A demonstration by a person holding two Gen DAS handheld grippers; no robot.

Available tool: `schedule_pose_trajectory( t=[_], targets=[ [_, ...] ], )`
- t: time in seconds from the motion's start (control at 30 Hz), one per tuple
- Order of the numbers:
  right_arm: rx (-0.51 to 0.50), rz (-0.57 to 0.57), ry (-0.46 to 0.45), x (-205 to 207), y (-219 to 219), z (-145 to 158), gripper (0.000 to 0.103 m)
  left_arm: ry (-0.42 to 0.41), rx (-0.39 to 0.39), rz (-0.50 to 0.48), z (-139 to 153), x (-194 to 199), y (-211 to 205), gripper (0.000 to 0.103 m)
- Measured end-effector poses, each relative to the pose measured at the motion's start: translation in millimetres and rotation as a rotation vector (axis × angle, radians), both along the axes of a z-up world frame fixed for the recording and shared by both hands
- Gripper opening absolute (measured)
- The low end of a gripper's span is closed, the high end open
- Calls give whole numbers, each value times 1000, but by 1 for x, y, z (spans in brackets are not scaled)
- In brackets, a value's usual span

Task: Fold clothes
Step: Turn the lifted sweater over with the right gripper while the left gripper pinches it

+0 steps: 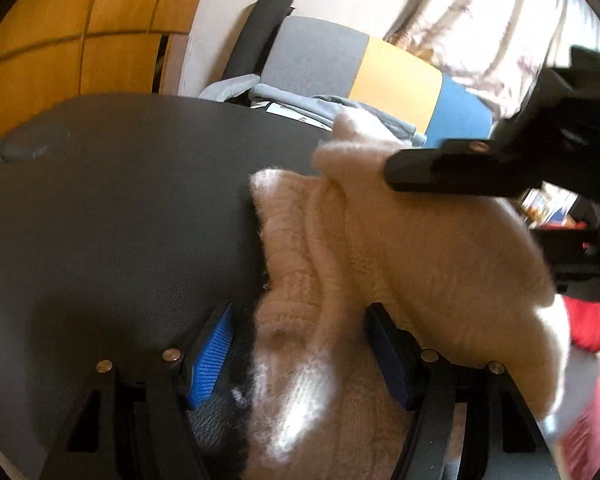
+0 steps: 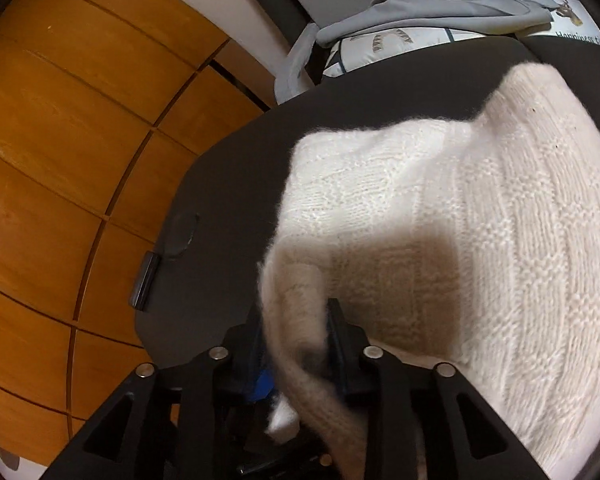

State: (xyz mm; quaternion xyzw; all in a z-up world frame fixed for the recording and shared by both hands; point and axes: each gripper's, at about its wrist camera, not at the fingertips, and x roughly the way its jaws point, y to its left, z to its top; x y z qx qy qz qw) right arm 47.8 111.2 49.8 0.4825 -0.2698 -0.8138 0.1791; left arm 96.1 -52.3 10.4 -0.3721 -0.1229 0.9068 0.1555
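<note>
Cream sweater lies heaped on dark table, part doubled over itself, far side bunched. Right gripper pinched tight on sweater's near edge, wool bulging between fingers. Left gripper spread wide, fingers straddling knit at its own end, gripping nothing. Right tool also seen from left camera, over sweater's far part. Looks like mid-fold, edge being carried across. Next likely calls for left to hold or pin cloth while right lays edge flat, square. Grey garment waits behind table.
</note>
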Motion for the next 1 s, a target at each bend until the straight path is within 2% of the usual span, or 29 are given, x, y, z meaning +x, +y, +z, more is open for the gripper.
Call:
schedule_pose_trajectory(
  t=[0.1,0.17,0.23,0.3,0.37,0.43,0.47,0.53,0.6,0.7,0.77,0.83,0.87,0.93,1.0],
  targets=[
    [25,44,62,25,-8,15,33,-10,22,-1,3,3,-9,68],
    [-1,54,174,53,0,31,33,-16,27,-2,5,6,-14,69],
    [-56,23,286,81,19,43,33,-28,44,1,6,9,-20,70],
    [-93,-45,334,99,39,44,33,-44,65,6,8,13,-26,71],
    [-92,-153,344,116,65,37,31,-72,122,23,10,13,-37,73],
    [-37,-250,303,125,88,22,23,-107,213,44,11,12,-48,76],
    [-24,-254,272,123,91,13,21,-124,256,47,12,11,-52,77],
    [-19,-224,235,119,89,-2,21,-149,330,37,14,9,-57,78],
    [-6,-136,242,119,70,-9,21,-161,395,16,18,10,-59,79],
    [62,56,298,126,27,-12,21,-162,450,-30,28,11,-58,84],
    [132,117,318,130,5,-18,21,-162,480,-47,34,12,-61,85],
    [162,174,291,127,-8,-30,22,-168,522,-51,34,12,-65,94],
    [174,214,272,129,-14,-36,22,-183,536,-48,33,10,-65,94],
    [283,258,319,135,-27,-38,22,-218,553,-60,31,5,-59,94],
    [405,291,395,145,-38,-35,22,-246,508,-80,30,-3,-46,94]
  ],
)
